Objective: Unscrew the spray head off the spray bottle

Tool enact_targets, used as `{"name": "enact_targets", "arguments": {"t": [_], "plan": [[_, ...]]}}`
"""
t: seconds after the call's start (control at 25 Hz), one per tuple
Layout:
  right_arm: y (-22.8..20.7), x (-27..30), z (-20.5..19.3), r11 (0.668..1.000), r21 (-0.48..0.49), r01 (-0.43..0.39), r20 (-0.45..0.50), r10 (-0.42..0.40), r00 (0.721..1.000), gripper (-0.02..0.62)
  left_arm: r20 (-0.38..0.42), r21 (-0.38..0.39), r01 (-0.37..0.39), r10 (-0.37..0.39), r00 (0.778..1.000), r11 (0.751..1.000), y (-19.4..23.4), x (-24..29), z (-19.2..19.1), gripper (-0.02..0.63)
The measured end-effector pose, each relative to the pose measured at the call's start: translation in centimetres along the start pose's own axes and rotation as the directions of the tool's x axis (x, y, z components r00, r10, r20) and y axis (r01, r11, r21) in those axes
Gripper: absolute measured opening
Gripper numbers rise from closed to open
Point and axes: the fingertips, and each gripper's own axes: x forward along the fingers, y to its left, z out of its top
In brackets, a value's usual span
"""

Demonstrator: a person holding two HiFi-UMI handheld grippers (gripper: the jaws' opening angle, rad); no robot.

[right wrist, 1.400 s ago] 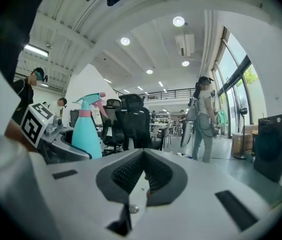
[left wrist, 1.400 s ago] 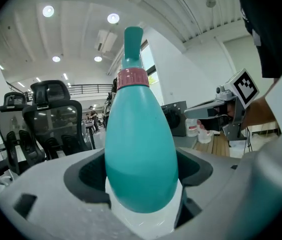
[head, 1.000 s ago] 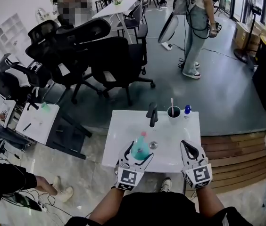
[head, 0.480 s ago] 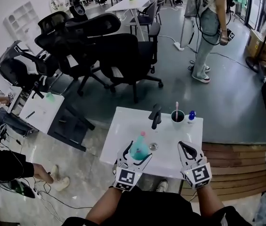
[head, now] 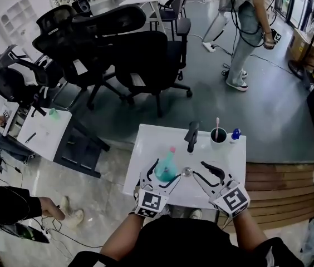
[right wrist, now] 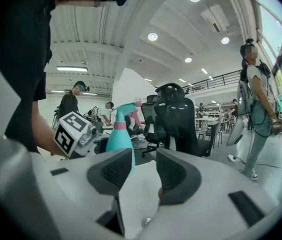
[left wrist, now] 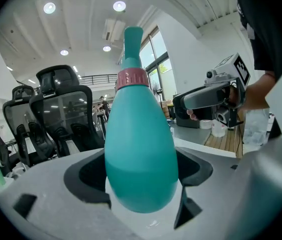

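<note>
Left gripper (head: pixel 162 176): clamps the teal spray bottle (left wrist: pixel 140 149) round its belly, upright. Right gripper (head: pixel 199 169): just been spreading its jaws, holds nothing, sits near the bottle's right.

A white basin top (head: pixel 148 149) fills the lower centre of the head view, with a black faucet (head: pixel 191 136) at its far edge. Beside the faucet are a cup (head: pixel 219 138) holding a toothbrush (head: pixel 217 123) and a small blue-capped bottle (head: pixel 235 133). Black office chairs (head: pixel 146 60) crowd the upper left, and a person (head: pixel 246 21) stands at upper right on the grey floor (head: pixel 257 110).
</note>
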Motion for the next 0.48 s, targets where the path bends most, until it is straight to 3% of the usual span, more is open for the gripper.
{"name": "enact_targets", "arguments": {"t": [0.24, 0.48], "plan": [[3.2, 3.6, 2.1, 0.998, 0.027, -0.052, 0.0, 0.052, 0.999, 0.178, -0.011, 0.002, 0.056, -0.056, 0.998, 0.998, 2.1, 0.7, -1.3, 0.41], [4.6, 6.7, 3.1, 0.998, 0.026, -0.054, 0.011, 0.054, 0.998, 0.178, -0.012, 0.026, 0.113, -0.112, 0.994, 0.993, 2.4, 1.3, -1.9, 0.41]]}}
